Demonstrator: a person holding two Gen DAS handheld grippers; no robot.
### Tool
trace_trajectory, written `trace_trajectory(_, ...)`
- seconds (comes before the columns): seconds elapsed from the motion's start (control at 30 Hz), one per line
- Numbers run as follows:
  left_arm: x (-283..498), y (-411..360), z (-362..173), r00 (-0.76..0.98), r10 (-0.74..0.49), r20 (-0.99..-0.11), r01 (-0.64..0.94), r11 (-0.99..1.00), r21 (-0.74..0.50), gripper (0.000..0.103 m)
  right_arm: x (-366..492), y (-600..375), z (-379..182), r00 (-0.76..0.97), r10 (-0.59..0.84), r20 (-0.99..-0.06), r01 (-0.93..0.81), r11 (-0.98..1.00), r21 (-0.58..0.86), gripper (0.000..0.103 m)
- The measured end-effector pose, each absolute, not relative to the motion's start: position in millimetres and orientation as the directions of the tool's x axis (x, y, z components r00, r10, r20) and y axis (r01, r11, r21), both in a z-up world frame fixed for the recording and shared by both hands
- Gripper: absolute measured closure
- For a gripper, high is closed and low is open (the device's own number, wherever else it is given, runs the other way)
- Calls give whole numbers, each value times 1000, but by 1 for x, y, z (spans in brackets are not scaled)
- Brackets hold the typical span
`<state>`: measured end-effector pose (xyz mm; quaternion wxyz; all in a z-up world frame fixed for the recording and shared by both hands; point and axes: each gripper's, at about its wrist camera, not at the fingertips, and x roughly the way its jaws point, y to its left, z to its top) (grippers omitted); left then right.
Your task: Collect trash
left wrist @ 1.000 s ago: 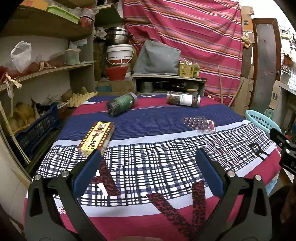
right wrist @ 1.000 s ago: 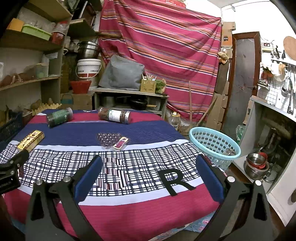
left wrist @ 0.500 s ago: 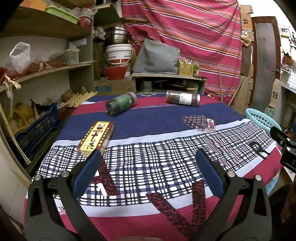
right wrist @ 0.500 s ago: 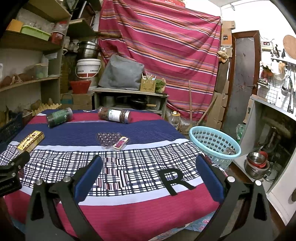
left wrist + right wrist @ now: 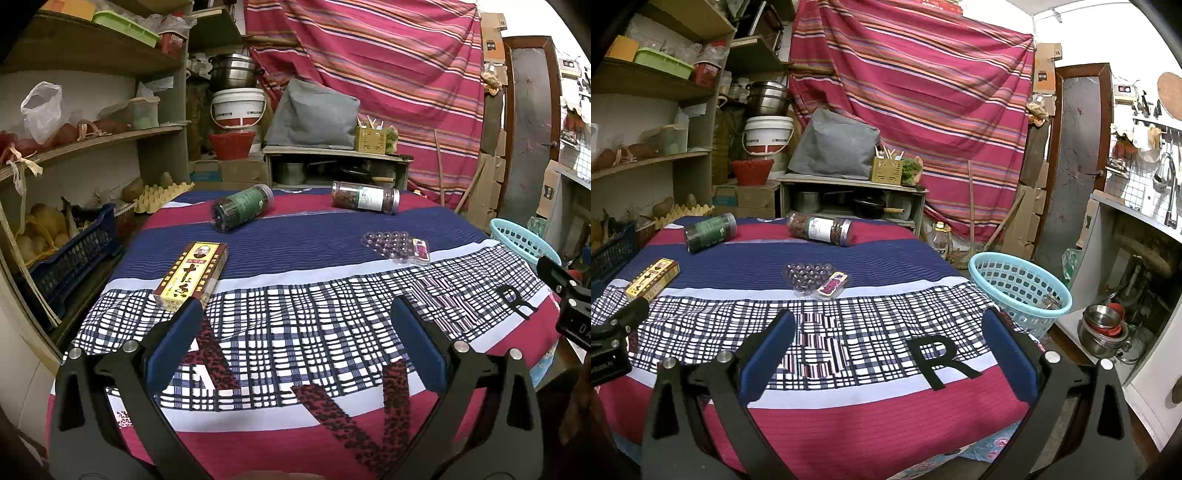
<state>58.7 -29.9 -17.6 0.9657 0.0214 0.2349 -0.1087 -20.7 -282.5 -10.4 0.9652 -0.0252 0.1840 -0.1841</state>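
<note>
Two jars are lying on their sides toward the far edge of the table [image 5: 849, 398]: one green-labelled jar [image 5: 242, 208] nearer the far left corner and one white-labelled jar [image 5: 365, 196] nearer the far right corner. One yellow and brown box [image 5: 191, 275] is sitting by the left edge. One clear blister tray [image 5: 397, 246] is lying toward the right edge. That is making four loose items on the tablecloth. One light blue basket [image 5: 1019, 288] is standing just off the table's right edge. Two grippers are showing, the left gripper [image 5: 295, 339] and the right gripper [image 5: 886, 343], each with two blue pads spread wide.
</note>
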Motion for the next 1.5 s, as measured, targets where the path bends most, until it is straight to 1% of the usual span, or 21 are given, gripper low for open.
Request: trace_trajectory(1.5, 57, -34, -17, 869, -202, -451, 223, 975, -6, 5, -21, -283, -11, 865, -365, -343, 343, 931, -127, 5)
